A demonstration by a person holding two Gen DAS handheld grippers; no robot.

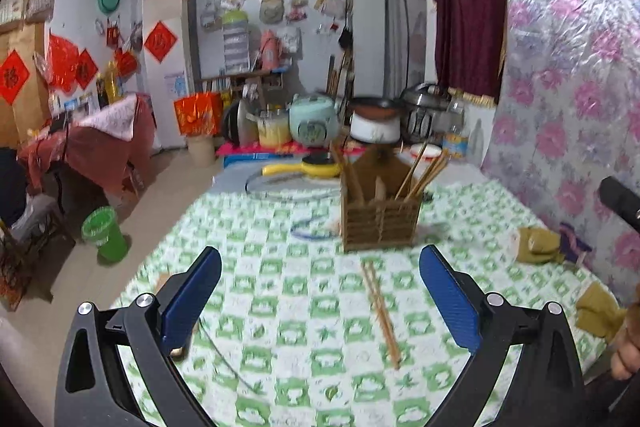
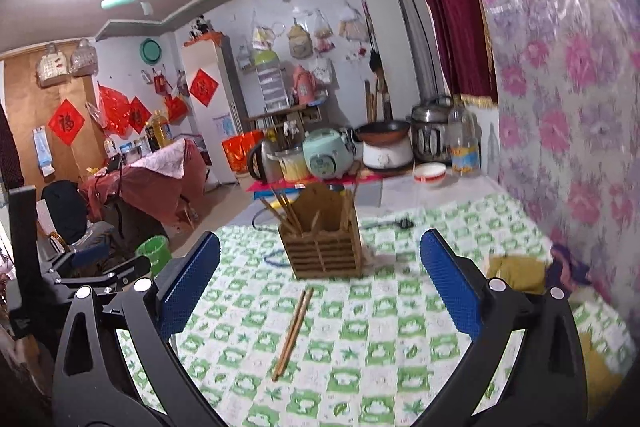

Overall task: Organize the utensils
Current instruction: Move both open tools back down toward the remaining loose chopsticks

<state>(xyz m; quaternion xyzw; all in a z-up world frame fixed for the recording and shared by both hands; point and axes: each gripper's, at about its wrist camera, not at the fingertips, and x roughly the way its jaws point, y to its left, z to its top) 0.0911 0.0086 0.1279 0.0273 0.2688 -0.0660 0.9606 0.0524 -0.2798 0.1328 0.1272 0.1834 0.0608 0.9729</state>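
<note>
Both the left gripper (image 1: 320, 303) and the right gripper (image 2: 320, 287) stand wide apart with nothing between the jaws. A pair of chopsticks (image 1: 380, 311) lies loose on the green checked tablecloth (image 1: 280, 307), near the wooden holder (image 1: 380, 223) at 12 o'clock from it, which already has other chopsticks upright. I judge the pickup is the step in hand: one gripper must come down and close across both sticks together.
</note>
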